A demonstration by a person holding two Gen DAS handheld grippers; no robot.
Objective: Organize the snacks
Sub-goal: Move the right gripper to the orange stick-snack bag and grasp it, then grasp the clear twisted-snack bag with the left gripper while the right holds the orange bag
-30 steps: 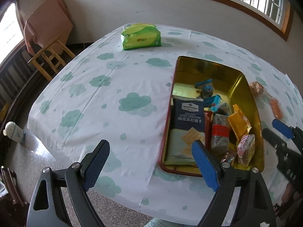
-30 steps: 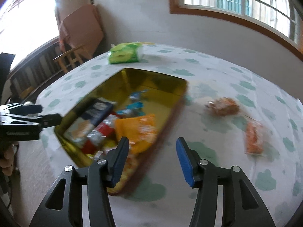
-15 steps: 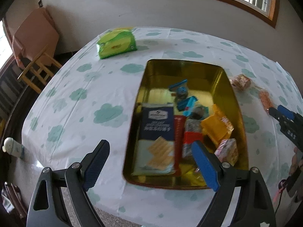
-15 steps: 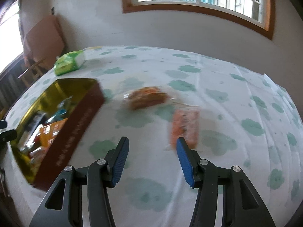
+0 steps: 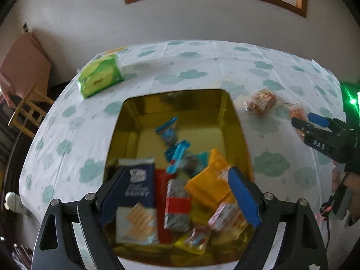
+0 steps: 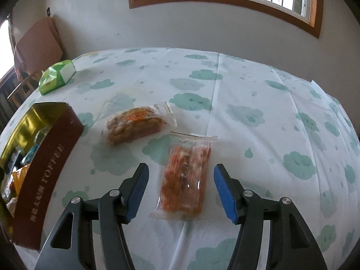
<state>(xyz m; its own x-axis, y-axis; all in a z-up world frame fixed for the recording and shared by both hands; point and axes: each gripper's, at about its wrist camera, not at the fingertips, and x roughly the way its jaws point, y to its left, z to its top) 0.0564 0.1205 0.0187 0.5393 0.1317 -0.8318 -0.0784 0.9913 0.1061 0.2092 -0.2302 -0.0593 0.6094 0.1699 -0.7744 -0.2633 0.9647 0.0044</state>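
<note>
A gold tin (image 5: 180,103) with a dark red outer wall (image 6: 51,157) holds several snack packs: a navy cracker box (image 5: 137,198), an orange pack (image 5: 209,182), small blue packets. My left gripper (image 5: 180,198) hangs open over the tin's near end, nothing between its pads. On the cloth to the right of the tin lie a clear bag of orange sticks (image 6: 186,175) and a clear bag of brown snacks (image 6: 135,126). My right gripper (image 6: 180,193) straddles the orange-stick bag, its jaws opening, pads clear of it. The right gripper (image 5: 303,121) also shows in the left wrist view.
A green tissue pack (image 5: 100,78) lies at the table's far left corner. The table has a white cloth with teal clouds (image 6: 247,112). A wooden chair (image 5: 29,103) stands left of the table, a wall and window behind. A person's hand (image 5: 346,180) holds the right gripper.
My left gripper swung right, from beside the tin to over it. My right gripper swung away from the tin to the two loose bags, and its jaws spread wider around the orange-stick bag.
</note>
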